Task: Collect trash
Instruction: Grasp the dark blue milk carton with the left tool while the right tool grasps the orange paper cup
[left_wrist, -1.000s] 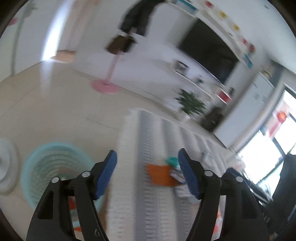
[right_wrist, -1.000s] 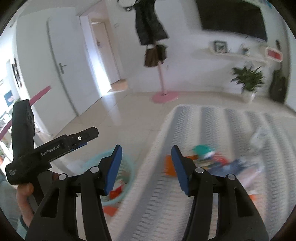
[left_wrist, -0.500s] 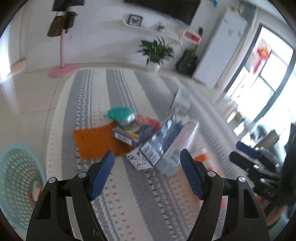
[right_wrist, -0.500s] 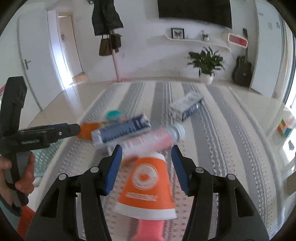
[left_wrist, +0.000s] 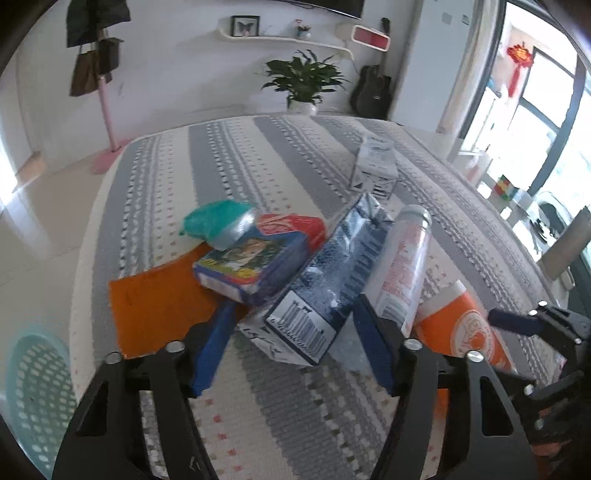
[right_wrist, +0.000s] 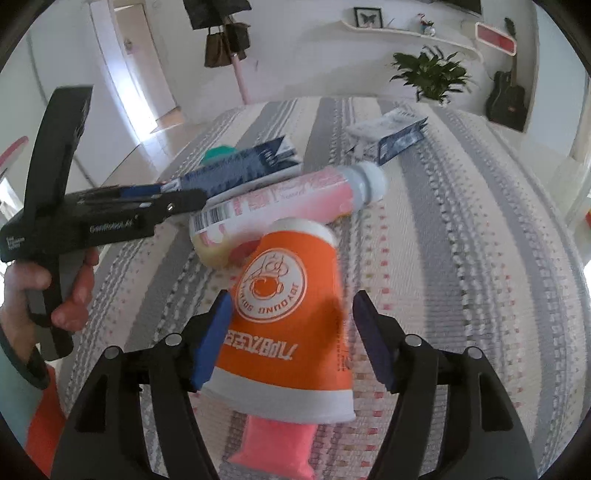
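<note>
The orange paper cup (right_wrist: 291, 317) lies on its side on the striped rug (right_wrist: 461, 258), between the fingers of the right gripper (right_wrist: 291, 338), whose jaws are opening and do not press on it. It is judged light, thin-walled and easily crushed; take it across the mid-body with light pressure, away from the flared rim. A pink item (right_wrist: 273, 439) lies under its mouth, and the pink-labelled bottle (right_wrist: 295, 199) touches its base end, so a lift may drag either one. The left gripper (left_wrist: 291, 343) is closing around the end of the dark blue carton (left_wrist: 325, 291); the pads do not yet press on it. This carton looks stiff, empty and light. A small printed box (left_wrist: 251, 262) leans against it. The teal basket (left_wrist: 33, 398) stands off the rug, well apart.
</note>
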